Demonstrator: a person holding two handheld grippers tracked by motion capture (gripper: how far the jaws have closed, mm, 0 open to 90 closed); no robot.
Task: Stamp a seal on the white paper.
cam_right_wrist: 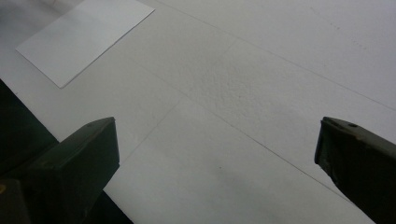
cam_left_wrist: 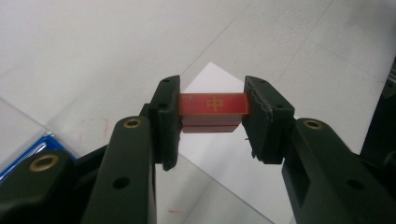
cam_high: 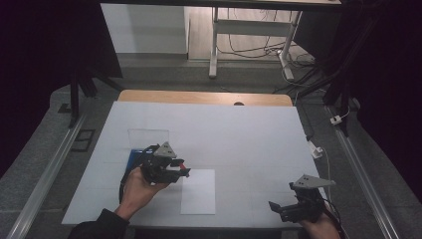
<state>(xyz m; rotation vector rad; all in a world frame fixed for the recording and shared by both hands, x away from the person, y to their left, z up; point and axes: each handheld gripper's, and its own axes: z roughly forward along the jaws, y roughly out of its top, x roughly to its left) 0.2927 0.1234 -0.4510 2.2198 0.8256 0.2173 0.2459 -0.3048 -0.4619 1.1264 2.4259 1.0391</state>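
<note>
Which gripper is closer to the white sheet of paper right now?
Left. The left gripper, shut on a red block, is at the sheet of paper's upper left corner; the right gripper is open, apart to the sheet's right.

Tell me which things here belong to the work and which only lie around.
In use: red block clamped in the left gripper; white paper sheet beside it.
Lying about: blue box, open right gripper held idle.

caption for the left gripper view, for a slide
Left gripper clamps a red block with a gold mark between its jaws, above a white paper sheet.
</note>
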